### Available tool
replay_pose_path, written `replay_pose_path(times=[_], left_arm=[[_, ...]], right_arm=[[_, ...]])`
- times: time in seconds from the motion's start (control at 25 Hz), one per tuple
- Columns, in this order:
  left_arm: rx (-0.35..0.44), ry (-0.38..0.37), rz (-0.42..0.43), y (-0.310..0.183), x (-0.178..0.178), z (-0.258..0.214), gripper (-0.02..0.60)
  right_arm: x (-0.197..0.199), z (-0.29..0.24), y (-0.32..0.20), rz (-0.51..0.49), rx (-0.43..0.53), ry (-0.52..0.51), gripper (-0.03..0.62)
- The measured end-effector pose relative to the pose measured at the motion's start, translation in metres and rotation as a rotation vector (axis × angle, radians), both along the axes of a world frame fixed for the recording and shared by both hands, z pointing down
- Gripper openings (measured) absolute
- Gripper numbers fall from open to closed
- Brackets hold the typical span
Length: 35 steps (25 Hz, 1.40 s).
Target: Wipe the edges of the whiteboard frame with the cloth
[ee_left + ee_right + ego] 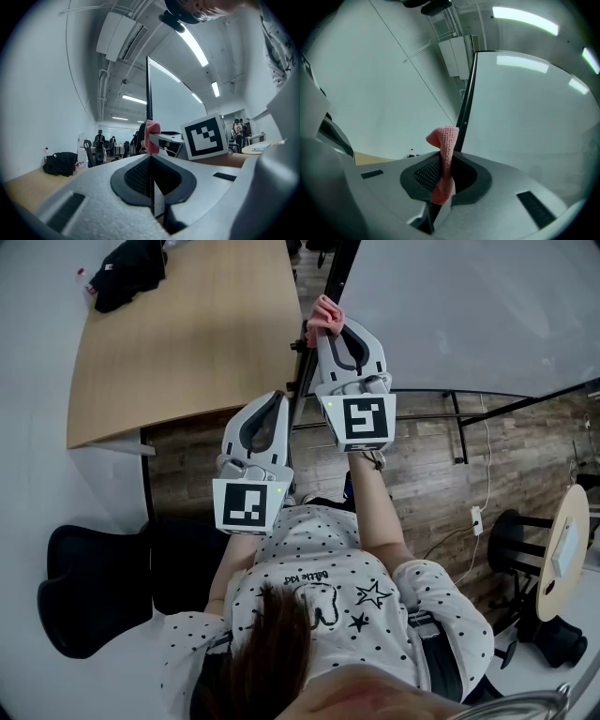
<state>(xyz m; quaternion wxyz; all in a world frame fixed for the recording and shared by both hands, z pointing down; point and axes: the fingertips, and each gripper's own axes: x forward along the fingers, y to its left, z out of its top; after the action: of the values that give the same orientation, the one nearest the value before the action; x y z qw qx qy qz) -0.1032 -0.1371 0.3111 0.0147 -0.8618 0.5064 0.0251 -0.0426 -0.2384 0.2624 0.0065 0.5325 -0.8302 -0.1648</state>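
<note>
At the upper left of the head view, the pale wooden table with a curved edge (187,343) carries a soft black fabric bag (129,273); both sit well away from the work.

Nearer the centre, the left gripper (151,159), smooth grey plastic with ribbed black pads, has its jaws pressed together with nothing between them. It is held low and just beside the other tool, probably parked out of the way because wiping a narrow edge needs only one tool.

Just right of it, the right gripper (449,158) is clamped on the pink knitted cloth (446,138). The cloth is pinched into a narrow twisted strip, and a folded tuft stands up past the jaw tips. That free tuft is likely meant to be the soft working end, so the hard plastic stays off the frame. In the right gripper view the tuft lies right against the thin black whiteboard frame edge (467,98), though I cannot tell whether they actually touch.

Further right, the smooth, glossy white whiteboard panel (469,306) fills the upper right of the head view. Its straight dark side rail runs up from the cloth, which suggests the wipe will travel along that vertical edge.
</note>
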Motion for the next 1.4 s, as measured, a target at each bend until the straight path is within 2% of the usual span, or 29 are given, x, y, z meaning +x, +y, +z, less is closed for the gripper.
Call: replay_pose_path(times=[0.6,0.88,1.4], left_arm=[[-0.016,0.010,0.000,0.003,-0.005,-0.001,0.015],[0.004,0.001,0.015,0.005,-0.008,-0.001,0.015],[-0.053,0.011,0.018,0.010,-0.011,0.010,0.015]], right_arm=[[0.001,0.005,0.000,0.021,-0.005,0.008,0.038],[0.000,0.011,-0.001,0.031,-0.014,0.023,0.038],[0.001,0.015,-0.002,0.048,-0.016,0.013,0.038]])
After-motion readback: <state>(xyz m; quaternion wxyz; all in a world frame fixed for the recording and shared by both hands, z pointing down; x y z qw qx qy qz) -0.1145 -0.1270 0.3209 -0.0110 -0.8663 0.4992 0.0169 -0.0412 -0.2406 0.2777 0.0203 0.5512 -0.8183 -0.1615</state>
